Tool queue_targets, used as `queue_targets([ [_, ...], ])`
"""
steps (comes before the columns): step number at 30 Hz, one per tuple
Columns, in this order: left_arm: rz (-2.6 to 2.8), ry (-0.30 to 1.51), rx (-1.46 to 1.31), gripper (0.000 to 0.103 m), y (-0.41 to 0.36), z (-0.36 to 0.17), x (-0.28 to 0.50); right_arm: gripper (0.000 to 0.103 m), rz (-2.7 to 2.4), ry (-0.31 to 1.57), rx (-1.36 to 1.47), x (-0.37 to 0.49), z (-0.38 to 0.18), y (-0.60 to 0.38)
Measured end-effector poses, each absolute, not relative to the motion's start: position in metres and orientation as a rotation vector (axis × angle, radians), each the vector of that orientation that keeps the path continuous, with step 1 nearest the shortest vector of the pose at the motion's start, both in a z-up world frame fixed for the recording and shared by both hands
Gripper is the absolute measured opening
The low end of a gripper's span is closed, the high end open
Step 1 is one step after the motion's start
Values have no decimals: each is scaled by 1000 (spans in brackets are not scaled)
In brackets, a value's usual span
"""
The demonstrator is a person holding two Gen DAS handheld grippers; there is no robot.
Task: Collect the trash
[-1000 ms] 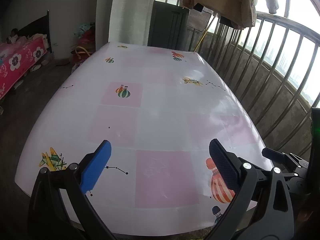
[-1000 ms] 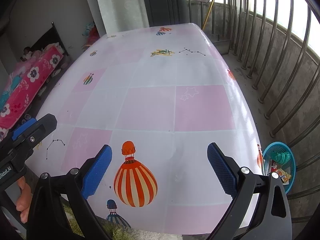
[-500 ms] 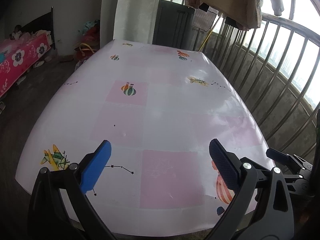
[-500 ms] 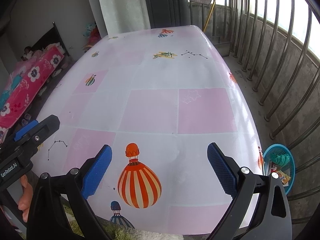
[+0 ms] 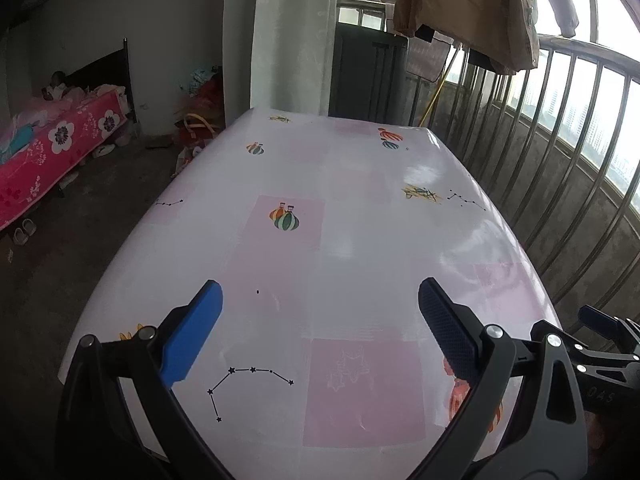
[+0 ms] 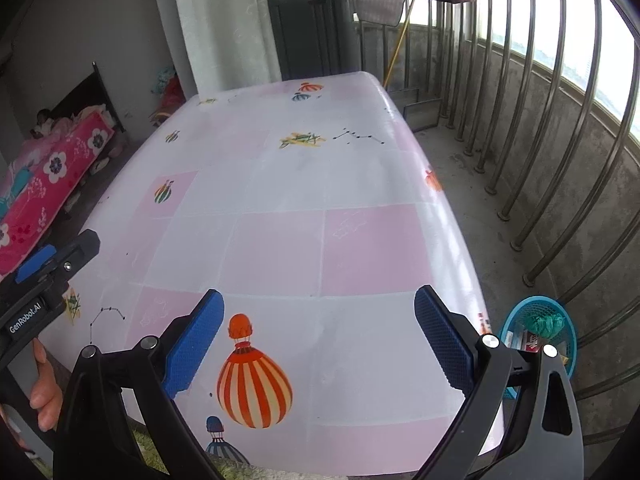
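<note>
A table with a pink and white balloon-print cloth (image 5: 320, 240) (image 6: 280, 208) fills both views, and no loose trash shows on it. On the floor by the table's right corner stands a blue basket (image 6: 570, 334) holding a green bag and wrappers. My left gripper (image 5: 318, 328) hovers open over the table's near edge, nothing between its blue pads. My right gripper (image 6: 316, 334) is open too, above the red striped balloon print. The left gripper's body (image 6: 44, 276) shows in the right wrist view, held by a hand (image 6: 44, 396).
A steel railing (image 6: 560, 160) runs along the right, with bare concrete floor between it and the table. Clothes (image 5: 472, 8) hang above the far end. A bed with a pink flowered cover (image 5: 52, 148) stands at the left, a person lying on it.
Both grippers have tilted up and drawn back slightly, so more of the room and the table's far end shows. Jaws stay open.
</note>
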State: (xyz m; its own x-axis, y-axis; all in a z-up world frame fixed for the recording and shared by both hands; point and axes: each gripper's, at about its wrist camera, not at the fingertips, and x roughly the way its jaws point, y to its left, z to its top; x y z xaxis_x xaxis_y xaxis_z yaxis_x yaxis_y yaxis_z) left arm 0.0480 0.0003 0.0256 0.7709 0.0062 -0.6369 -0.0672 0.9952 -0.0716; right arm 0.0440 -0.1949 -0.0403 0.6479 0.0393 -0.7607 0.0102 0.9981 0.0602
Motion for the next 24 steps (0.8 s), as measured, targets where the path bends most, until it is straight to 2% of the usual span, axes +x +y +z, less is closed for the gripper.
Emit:
queue_targets([
  [12, 38, 764, -72, 94, -15, 47, 63, 93, -68, 829, 8, 32, -21, -210],
  [24, -36, 914, -87, 94, -42, 20, 54, 93, -104, 938, -56, 5, -34, -210],
])
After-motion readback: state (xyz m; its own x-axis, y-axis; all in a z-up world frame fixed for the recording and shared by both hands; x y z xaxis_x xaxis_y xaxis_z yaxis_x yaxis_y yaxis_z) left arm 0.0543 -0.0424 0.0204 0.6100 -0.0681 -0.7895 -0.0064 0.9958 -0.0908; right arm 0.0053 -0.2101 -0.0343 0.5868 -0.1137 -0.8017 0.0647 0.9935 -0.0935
